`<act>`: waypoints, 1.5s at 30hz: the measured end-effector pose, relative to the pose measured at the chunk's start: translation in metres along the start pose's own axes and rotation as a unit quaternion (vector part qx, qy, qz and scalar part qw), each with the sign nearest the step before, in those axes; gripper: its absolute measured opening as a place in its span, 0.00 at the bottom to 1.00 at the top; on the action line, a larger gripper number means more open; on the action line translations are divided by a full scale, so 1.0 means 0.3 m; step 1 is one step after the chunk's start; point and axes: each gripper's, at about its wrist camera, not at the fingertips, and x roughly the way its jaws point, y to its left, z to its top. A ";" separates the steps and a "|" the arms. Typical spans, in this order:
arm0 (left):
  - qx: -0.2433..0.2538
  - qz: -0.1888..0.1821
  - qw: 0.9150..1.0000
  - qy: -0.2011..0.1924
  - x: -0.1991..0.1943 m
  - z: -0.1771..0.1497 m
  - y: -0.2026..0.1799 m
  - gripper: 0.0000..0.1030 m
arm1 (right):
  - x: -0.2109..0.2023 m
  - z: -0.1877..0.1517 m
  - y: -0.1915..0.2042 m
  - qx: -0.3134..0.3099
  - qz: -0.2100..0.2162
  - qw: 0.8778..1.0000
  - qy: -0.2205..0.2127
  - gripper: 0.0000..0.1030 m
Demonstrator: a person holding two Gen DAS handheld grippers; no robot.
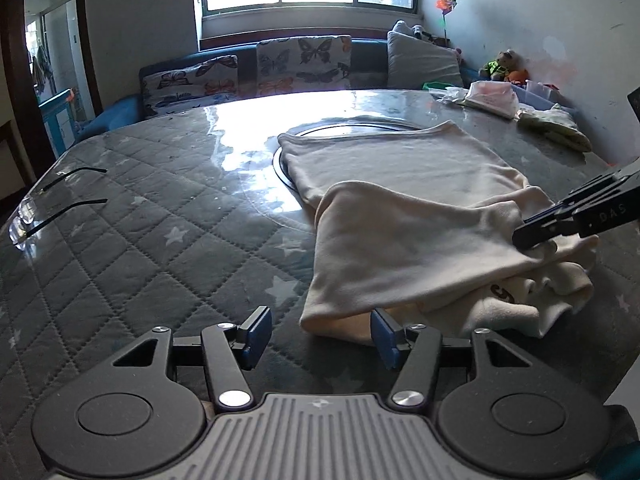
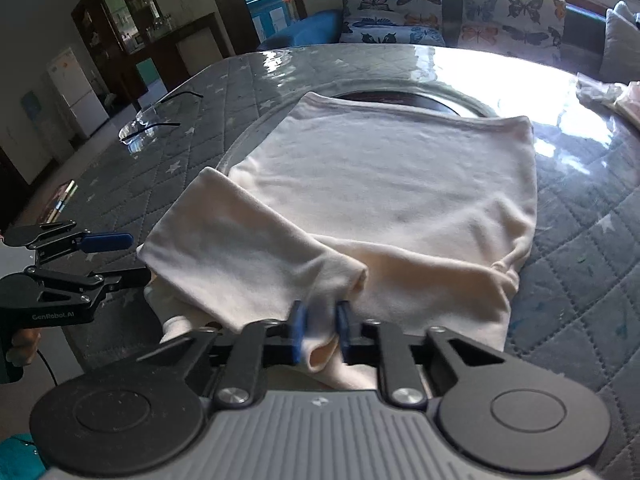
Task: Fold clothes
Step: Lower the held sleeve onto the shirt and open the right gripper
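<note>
A cream shirt (image 1: 400, 184) lies on the quilted table (image 1: 140, 220), with one sleeve (image 1: 384, 252) folded across its body. It also shows in the right wrist view (image 2: 380, 176). My left gripper (image 1: 320, 334) is open and empty at the near left corner of the folded sleeve. It shows from the side in the right wrist view (image 2: 116, 256). My right gripper (image 2: 320, 330) is shut on a bunch of the shirt's cloth at the near edge. In the left wrist view it comes in from the right (image 1: 532, 236).
A pair of glasses (image 1: 28, 212) lies at the table's left edge. Small folded clothes (image 1: 492, 98) and a green cloth (image 1: 556, 128) sit at the far right. A round glass turntable (image 2: 452, 100) lies under the shirt. A sofa with butterfly cushions (image 1: 300, 62) stands behind.
</note>
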 end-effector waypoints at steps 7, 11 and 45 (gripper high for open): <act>-0.012 -0.002 1.000 -0.003 0.024 -0.003 0.002 0.45 | -0.078 0.045 0.049 -0.043 -0.025 0.998 -0.044 0.05; -0.007 0.006 1.000 -0.010 0.024 -0.005 -0.010 0.45 | -0.144 0.096 0.092 -0.079 -0.038 0.993 -0.079 0.05; 0.030 0.009 1.000 -0.003 -0.024 -0.022 -0.065 0.08 | -0.127 0.027 -0.054 -0.053 -0.080 0.995 -0.040 0.06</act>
